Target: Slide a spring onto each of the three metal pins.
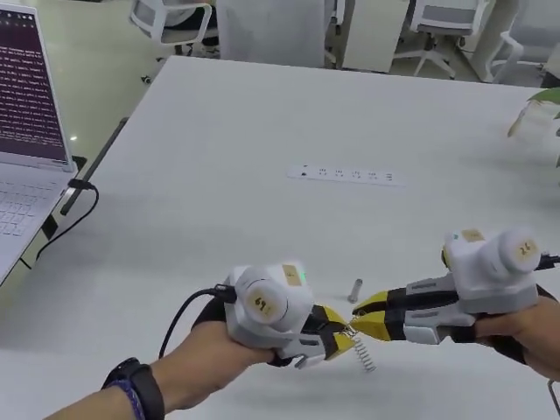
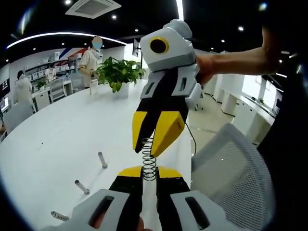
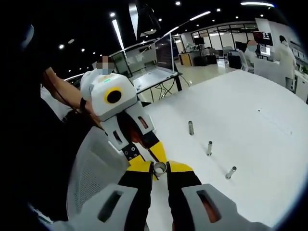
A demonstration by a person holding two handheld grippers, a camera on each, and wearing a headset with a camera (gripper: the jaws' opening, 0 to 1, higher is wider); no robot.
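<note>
Jaws tip to tip right in front of the person! The left gripper [image 2: 149, 173] has its yellow-tipped jaws drawn together to a thin slit, and the near coils of the spring [image 2: 149, 160] sit pinched in that slit. From there the spring runs straight out to the right gripper [image 2: 148, 150]. Its two yellow jaws come in as a narrow V and close on the far coils. So one spring, a pair of jaws clamped at each end.

In the right gripper view, a small round metal ring [image 3: 160, 168] sits squeezed between that gripper's own tips, seen end-on. Spring end or something else, I cannot tell.

From the head view, the coil dangles slantwise just below the meeting point, above the white workbench [image 1: 262, 131].

Just beyond the tips a metal pin [image 1: 356, 290] stands upright on the bench, apart from both grippers. The left gripper view picks out one pin [image 2: 102, 160], another pin [image 2: 82, 186] beside it, and a ribbed piece [image 2: 60, 216] lying flat, too small to name.

Farther back a white power strip [image 1: 347, 175] lies mid-bench, and an open laptop [image 1: 22, 131] sits at the left edge. A green plant [image 1: 538, 109] is at the far right, with office chairs [image 1: 175, 17] past the far end.
</note>
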